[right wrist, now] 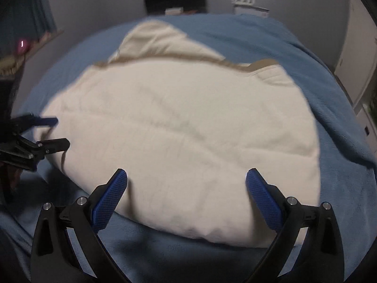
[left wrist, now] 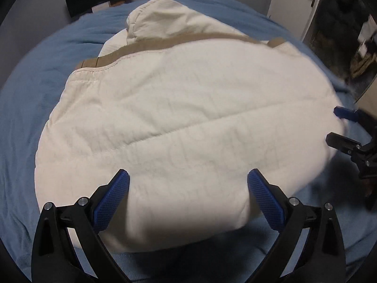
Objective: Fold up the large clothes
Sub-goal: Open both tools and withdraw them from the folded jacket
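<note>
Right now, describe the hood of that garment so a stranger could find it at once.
Start at the blue blanket covering the bed. On it lies a cream padded jacket, folded into a broad bundle with a tan band across its far edge. The hood is the rounded cream flap sticking out beyond that band, the only part pointing toward the wall.

We carry two alike tools: the left gripper [left wrist: 188, 179] and the right gripper [right wrist: 186, 178]. Each has black angular arms with triangular cut-outs, round silver screws at the pivots, toward five and seven o'clock in its own view, and blue cross-hatched pads [left wrist: 113, 202] lining both fingers.
</note>
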{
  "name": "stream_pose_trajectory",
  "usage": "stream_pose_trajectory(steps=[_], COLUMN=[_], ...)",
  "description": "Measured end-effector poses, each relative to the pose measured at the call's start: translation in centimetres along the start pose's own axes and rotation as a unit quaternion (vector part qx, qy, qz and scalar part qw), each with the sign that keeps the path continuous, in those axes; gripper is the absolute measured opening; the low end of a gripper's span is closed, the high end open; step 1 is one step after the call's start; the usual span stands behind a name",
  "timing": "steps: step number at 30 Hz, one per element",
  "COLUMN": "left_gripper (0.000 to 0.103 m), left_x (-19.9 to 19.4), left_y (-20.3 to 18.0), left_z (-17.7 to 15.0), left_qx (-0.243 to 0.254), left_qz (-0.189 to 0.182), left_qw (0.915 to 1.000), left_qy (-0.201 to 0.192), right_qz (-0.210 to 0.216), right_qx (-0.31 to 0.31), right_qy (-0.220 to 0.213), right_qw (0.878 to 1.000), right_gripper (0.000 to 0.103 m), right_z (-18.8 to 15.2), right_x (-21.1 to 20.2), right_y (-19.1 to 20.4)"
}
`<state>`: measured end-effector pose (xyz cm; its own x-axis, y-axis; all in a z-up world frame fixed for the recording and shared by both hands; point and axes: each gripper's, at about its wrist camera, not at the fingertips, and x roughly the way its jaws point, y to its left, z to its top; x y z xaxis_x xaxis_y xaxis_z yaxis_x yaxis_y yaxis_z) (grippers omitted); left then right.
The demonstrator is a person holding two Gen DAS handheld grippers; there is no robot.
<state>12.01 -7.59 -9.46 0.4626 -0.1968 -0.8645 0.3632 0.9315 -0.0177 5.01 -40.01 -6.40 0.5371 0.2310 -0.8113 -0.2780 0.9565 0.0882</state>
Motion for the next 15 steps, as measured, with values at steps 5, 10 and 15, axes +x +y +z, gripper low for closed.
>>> stream_pose_trajectory(steps=[5, 10, 15], left_gripper=[0.098, 0.098, 0.096], left_x=[0.2, -0.5, -2.1], left_y=[2.8, 8.3, 10.4], left_z=[-1.7, -3.6, -4.9], left_qx=[-0.036, -0.119, -0.189], left_qz=[0.02, 0.052, 0.063], left_qw=[0.9991, 0.9912, 0.9799], left_qy=[0.011, 0.024, 0.007], right_qz=[-0.031, -0.053, -0.086], right_qx=[0.09, 0.196, 0.243], right_qy=[0.017, 0.021, -0.043], right_qw=[0.995, 0.979, 0.965], right_gripper=[0.097, 0.097, 0.097], right_z=[-1.8, -3.2, -4.9], right_x=[0.2, -1.1, -5.3], right_y=[-5.5, -9.9, -10.5])
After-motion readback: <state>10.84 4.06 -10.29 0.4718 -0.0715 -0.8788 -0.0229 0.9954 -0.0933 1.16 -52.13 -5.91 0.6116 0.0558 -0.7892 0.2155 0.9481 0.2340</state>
